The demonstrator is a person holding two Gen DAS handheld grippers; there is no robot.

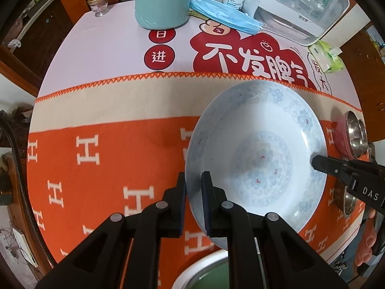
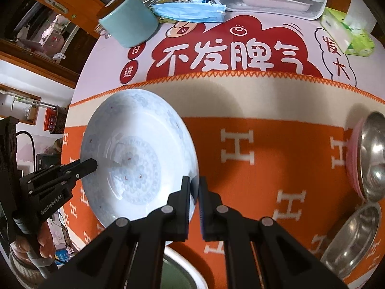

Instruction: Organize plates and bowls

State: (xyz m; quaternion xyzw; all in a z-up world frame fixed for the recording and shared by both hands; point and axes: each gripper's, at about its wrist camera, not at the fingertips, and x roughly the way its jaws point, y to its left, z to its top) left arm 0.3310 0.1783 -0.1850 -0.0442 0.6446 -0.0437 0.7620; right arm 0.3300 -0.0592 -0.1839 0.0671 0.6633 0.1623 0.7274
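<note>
Both grippers, left and right, are clamping opposite rims of the plate (apparently mid-carry); next it needs level travel toward the bowls.

Right gripper is clamped on the near-right rim of the plate, a white one with a faint blue flower pattern, tilted over the orange blanket. Left gripper pinches the plate's opposite rim, a hand on its handle. Well right of the plate sit a steel bowl in a pink one and another steel bowl; beyond it, a teal cup and a blue mask.
</note>
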